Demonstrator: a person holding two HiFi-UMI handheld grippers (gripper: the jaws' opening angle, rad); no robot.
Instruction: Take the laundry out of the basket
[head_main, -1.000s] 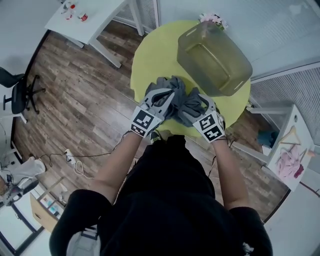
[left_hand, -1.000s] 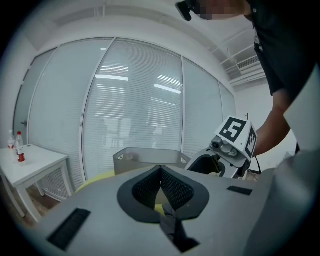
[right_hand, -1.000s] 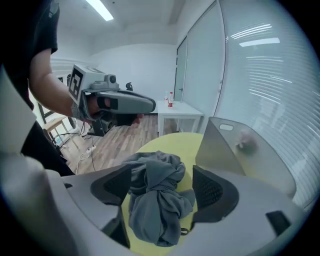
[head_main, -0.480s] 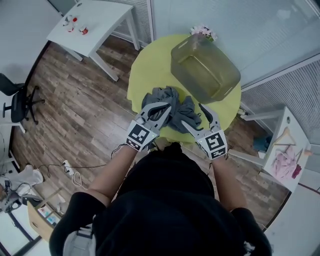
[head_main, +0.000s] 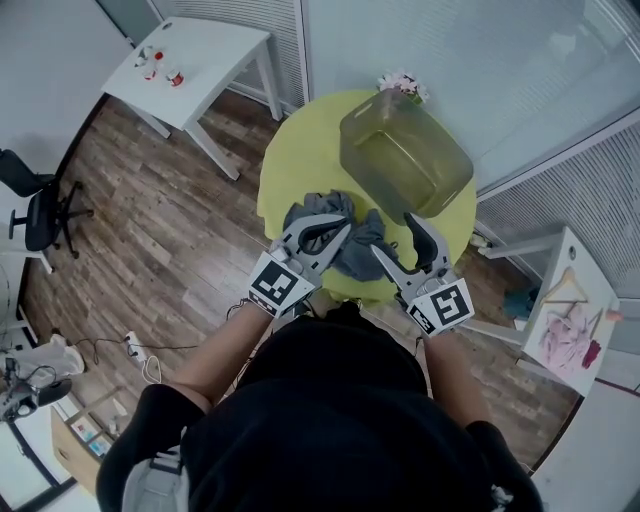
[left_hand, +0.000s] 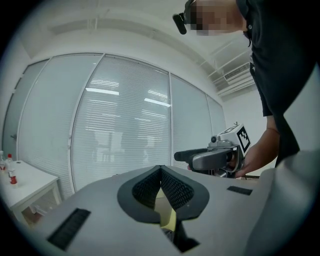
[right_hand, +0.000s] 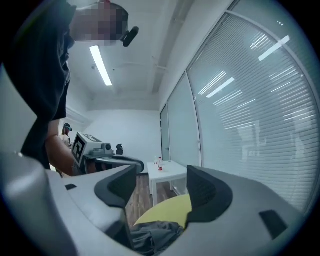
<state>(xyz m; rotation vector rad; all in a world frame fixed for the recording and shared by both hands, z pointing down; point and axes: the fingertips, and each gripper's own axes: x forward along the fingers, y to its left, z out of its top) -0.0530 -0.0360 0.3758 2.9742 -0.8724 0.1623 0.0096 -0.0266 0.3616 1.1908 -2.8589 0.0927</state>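
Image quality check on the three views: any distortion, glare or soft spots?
Head view: sharp and evenly lit, with strong barrel bend toward the edges; yellow table and basket read clearly. Left gripper view: dark fisheye corners, ceiling lights mirrored in the glass wall. Right gripper view: same dark corners, bright ceiling strip light, grey laundry low in frame and slightly soft.

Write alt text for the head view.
Grey laundry lies on a round yellow table beside a translucent basket. Above it a person holds the left gripper shut and the right gripper open and empty, its jaws just closing slightly.
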